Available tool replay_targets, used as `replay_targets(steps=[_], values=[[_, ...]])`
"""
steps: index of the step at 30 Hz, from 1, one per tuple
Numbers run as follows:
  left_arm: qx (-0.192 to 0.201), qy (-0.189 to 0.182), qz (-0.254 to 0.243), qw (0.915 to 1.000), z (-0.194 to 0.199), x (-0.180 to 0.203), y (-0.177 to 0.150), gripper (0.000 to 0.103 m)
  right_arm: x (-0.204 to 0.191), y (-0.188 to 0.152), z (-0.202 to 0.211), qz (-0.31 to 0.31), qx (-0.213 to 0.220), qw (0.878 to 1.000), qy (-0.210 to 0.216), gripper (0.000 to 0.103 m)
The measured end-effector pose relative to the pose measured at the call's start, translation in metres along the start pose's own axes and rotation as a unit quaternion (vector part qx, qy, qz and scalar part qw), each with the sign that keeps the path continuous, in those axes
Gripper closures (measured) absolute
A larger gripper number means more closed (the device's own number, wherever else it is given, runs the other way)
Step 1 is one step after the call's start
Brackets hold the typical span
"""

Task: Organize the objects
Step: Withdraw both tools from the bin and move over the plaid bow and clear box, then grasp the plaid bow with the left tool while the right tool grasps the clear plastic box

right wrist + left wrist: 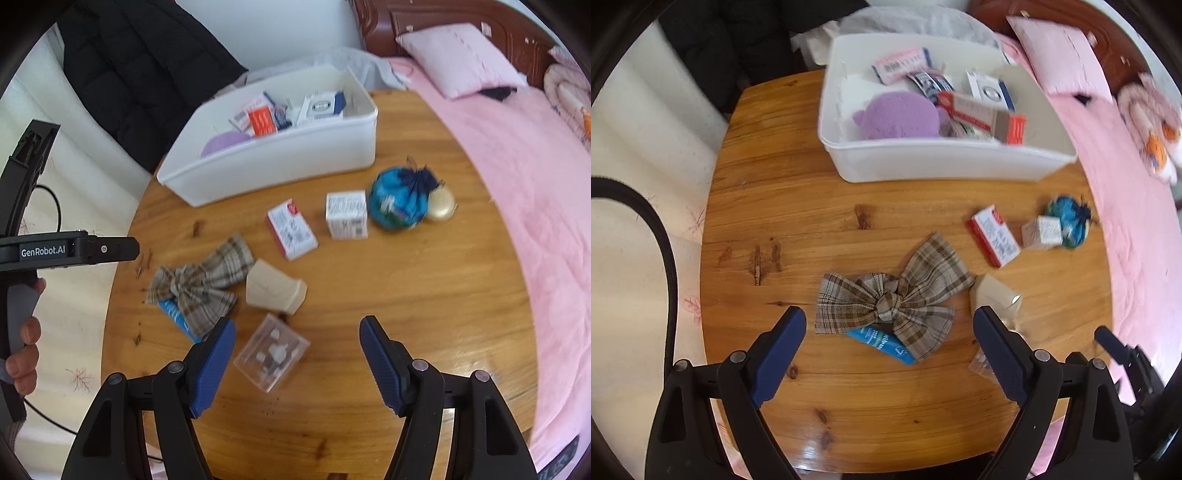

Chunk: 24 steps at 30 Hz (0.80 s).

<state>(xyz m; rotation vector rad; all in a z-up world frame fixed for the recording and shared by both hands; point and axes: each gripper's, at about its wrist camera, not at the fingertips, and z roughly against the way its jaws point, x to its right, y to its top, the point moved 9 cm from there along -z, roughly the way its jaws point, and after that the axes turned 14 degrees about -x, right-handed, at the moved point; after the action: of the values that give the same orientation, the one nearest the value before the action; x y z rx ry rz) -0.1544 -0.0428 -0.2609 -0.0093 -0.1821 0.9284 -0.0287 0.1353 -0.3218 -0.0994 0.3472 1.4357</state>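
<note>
Left gripper (889,334) held above the round wooden table (783,206), angled down, jaws spread wide and gripping nothing; blue ribbed pads, black frame. Directly between the pads: one plaid fabric bow (894,291), soft and knotted at the centre, lying on one blue packet (881,342). Just right of the bow: one beige card piece (993,293), folded.

Right gripper (297,356) likewise over the near table edge, jaws parted wide, nothing clamped. Between its pads: one clear plastic box (272,352), square, small pale items inside, not identifiable. Left hand (26,350) seen at the far left edge of the right wrist view, wrapped round its handle.

Further back, left to right: one red-and-white carton (291,229), one white cube box (346,215), one blue drawstring pouch (399,199), one gold oval case (440,204) touching the pouch.

One white plastic bin (945,158) at the far table edge, holding one purple plush (899,114) and several cartons; count blurred.
</note>
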Motion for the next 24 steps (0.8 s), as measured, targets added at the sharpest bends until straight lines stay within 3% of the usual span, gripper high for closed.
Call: replay_targets(steps=[4,9,19,24], values=[[-0.012,0.051,-0.090,0.9945,-0.020,0.010,-0.001,0.010,-0.002,-0.009,-0.021,-0.022,-0.024,0.999,0.012,0.033],[-0.043,0.105,-0.196,0.9739,-0.050,0.015,-0.006,0.010,-0.010,-0.015,-0.041,-0.055,-0.046,0.997,0.032,0.033],[-0.080,0.161,-0.333,0.9255,-0.086,0.018,-0.010,0.010,-0.020,-0.017,-0.075,-0.122,-0.074,0.989,0.036,0.033],[-0.097,0.173,-0.363,0.9103,-0.101,0.018,-0.006,0.010,-0.022,-0.018,-0.084,-0.139,-0.080,0.987,0.010,0.032]])
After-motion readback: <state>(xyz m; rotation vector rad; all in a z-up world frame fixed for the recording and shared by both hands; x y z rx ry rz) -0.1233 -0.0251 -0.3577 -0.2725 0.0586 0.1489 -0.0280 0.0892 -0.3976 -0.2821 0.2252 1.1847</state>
